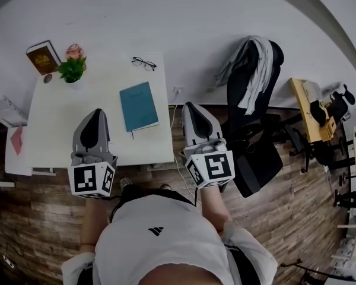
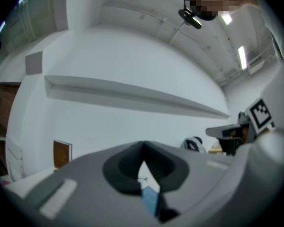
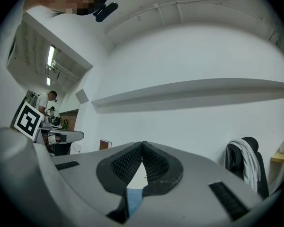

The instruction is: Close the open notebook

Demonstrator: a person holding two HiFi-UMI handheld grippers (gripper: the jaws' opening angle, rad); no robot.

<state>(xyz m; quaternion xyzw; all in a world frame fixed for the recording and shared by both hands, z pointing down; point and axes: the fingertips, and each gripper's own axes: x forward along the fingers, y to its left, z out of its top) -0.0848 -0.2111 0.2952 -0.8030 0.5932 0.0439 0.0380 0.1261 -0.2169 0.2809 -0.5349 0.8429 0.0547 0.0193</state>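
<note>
Jaws on both tools are pressing tip to tip on nothing. I am holding my left gripper [image 1: 97,113] and right gripper [image 1: 190,107] level near the table's [image 1: 59,141] front edge, either side of the teal notebook [image 1: 139,106] and clear of it, since it is lying flat and, as far as I can tell from above, already closed. Beyond it, glasses [image 1: 143,63] and a potted plant [image 1: 72,70] are sitting by the wall.
</note>
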